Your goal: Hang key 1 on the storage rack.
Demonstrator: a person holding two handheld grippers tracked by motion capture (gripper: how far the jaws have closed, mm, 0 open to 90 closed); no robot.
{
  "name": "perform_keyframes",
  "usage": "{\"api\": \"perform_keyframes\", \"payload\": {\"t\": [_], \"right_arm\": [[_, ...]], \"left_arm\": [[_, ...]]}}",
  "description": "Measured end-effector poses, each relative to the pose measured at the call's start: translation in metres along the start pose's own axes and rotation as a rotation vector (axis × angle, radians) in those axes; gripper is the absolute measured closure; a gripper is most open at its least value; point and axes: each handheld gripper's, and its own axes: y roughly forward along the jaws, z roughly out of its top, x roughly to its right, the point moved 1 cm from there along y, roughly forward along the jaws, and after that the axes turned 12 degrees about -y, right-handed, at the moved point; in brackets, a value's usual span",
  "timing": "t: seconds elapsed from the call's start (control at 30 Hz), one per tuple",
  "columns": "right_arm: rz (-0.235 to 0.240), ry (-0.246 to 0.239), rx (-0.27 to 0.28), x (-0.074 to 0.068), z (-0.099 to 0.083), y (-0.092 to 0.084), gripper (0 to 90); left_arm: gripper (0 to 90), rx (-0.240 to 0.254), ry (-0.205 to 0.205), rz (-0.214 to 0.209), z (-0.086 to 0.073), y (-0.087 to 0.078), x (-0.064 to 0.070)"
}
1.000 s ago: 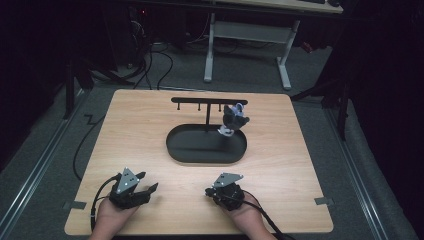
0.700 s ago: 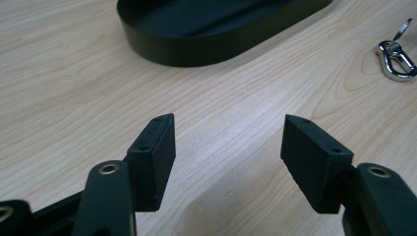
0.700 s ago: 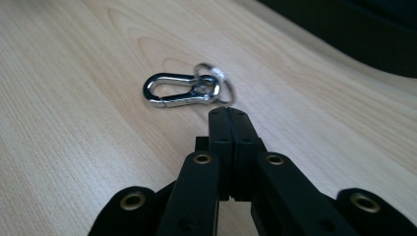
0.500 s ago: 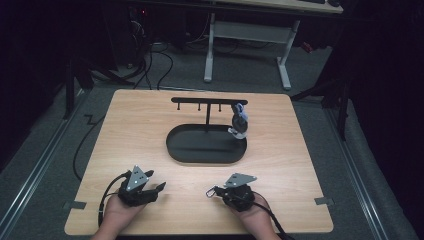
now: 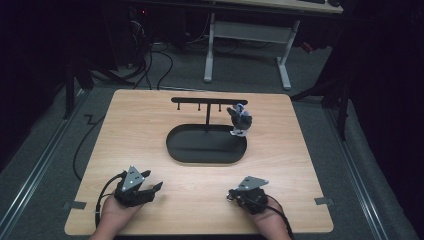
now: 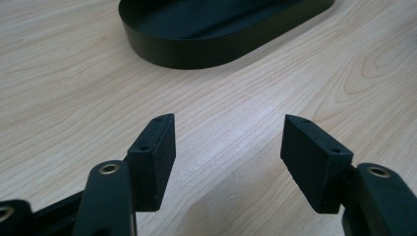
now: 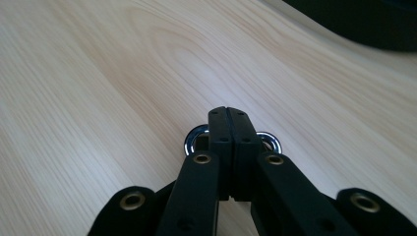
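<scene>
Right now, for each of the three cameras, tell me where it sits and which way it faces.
High view: above the person's side, looking forward and down on the pale wooden table; both hands with the left gripper and right gripper show.
Left gripper view: rides the left gripper, facing the black oval tray; open fingers show.
Right gripper view: rides the right gripper, low over the table; fingers shut on a shiny metal ring.
Shared: the high view and the left gripper view both show the tray.

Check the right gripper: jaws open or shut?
Shut. In its own view the right gripper has its two black pads pressed flat together over a shiny metal ring; whether they pinch the ring cannot be told.
</scene>
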Motion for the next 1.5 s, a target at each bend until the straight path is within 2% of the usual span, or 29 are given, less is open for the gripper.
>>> {"api": "perform_keyframes", "payload": {"t": [0.13,0.2,0.3,0.4,0.43,0.5,0.6,0.7,0.9,1.0,1.07,1.17,1.23,1.33,1.4,1.5], "right_arm": [[-0.033,0.063,-0.008,0.016,-0.025,-0.018,90.0],[-0.039,0.084,0.010,0.019,-0.030,-0.025,90.0],[-0.057,0.120,0.044,0.018,-0.033,-0.040,90.0],[-0.054,0.111,0.009,0.012,-0.039,-0.046,90.0],[-0.044,0.106,-0.019,0.010,-0.043,-0.045,90.0],[-0.055,0.105,-0.049,0.007,-0.048,-0.042,90.0],[-0.093,0.123,-0.052,0.014,-0.048,-0.041,90.0],[-0.098,0.149,-0.036,0.023,-0.047,-0.036,90.0],[-0.121,0.142,-0.035,0.041,-0.030,-0.017,90.0],[-0.123,0.143,-0.032,0.046,-0.025,-0.010,90.0],[-0.123,0.138,-0.038,0.044,-0.023,-0.012,90.0],[-0.116,0.121,-0.003,0.031,-0.018,-0.019,90.0],[-0.099,0.073,0.010,0.019,-0.010,-0.018,90.0],[-0.070,0.019,-0.017,0.008,0.001,-0.006,90.0],[-0.066,0.022,-0.044,0.008,0.000,-0.001,90.0],[-0.072,0.047,-0.048,0.012,-0.008,-0.005,90.0]], "left_arm": [[38.8,-0.008,0.013,-0.005,0.002,0.005,0.003],[38.8,-0.011,0.020,-0.004,0.003,0.006,0.004],[38.8,-0.006,0.019,-0.006,0.003,0.007,0.005],[38.9,-0.008,0.022,-0.006,0.003,0.007,0.005],[38.8,-0.007,0.021,-0.007,0.003,0.007,0.005],[38.9,-0.008,0.021,-0.009,0.004,0.008,0.005],[38.9,-0.009,0.028,-0.010,0.004,0.009,0.006],[38.9,-0.010,0.032,-0.007,0.003,0.007,0.007],[38.9,-0.016,0.018,0.001,-0.001,0.006,0.003],[39.0,-0.016,0.014,0.004,-0.001,0.004,0.002],[38.9,-0.011,0.013,0.007,-0.001,0.003,0.002],[39.0,-0.011,0.013,0.009,-0.001,0.003,0.001],[39.0,-0.014,0.013,0.010,-0.001,0.004,0.000],[38.9,-0.017,0.017,0.010,-0.001,0.004,0.001],[39.0,-0.013,0.019,0.008,-0.001,0.003,0.002],[39.1,-0.009,0.016,0.005,0.000,0.002,0.001]]}}
